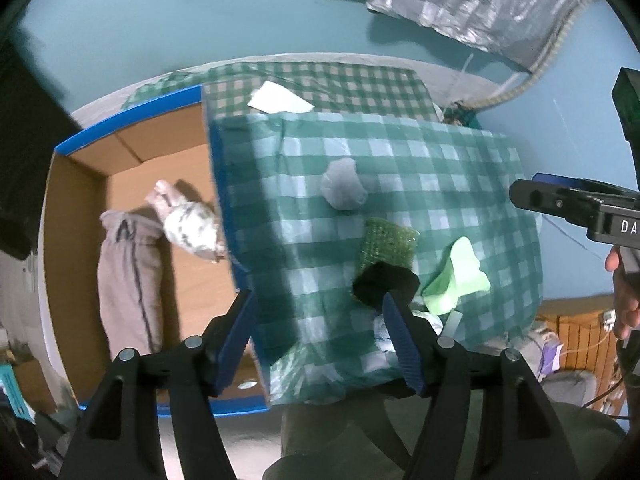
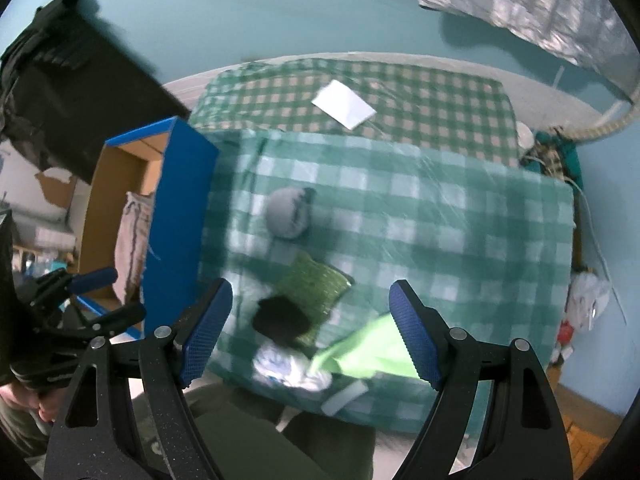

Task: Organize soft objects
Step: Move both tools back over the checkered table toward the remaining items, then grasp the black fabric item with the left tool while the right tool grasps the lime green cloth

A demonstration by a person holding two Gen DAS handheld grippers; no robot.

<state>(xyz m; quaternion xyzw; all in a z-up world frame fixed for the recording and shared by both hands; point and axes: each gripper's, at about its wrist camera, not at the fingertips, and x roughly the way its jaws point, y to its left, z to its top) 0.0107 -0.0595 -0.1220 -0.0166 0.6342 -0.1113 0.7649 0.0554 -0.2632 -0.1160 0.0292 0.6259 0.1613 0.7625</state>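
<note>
On the green checked tablecloth [image 1: 420, 168] lie a grey balled cloth [image 1: 343, 184], a green mesh scrubber [image 1: 386, 245], a black soft lump [image 1: 380, 284], a light green cloth [image 1: 460, 276] and a white crumpled cloth [image 2: 292, 368] at the front edge. To the left, a blue-rimmed cardboard box [image 1: 76, 200] holds a grey-beige garment [image 1: 128, 272] and a white mottled bundle [image 1: 188, 228]. My left gripper [image 1: 317, 297] is open and empty above the box wall and table corner. My right gripper [image 2: 311, 285] is open and empty over the black lump and scrubber, its right finger over the light green cloth.
A white paper [image 2: 344, 105] lies on a second checked surface behind. A silver padded sheet [image 1: 488, 4] lies on the teal floor at the back right. A dark bag [image 2: 68, 80] sits at the left. A hand [image 1: 624, 300] holds the right gripper's handle.
</note>
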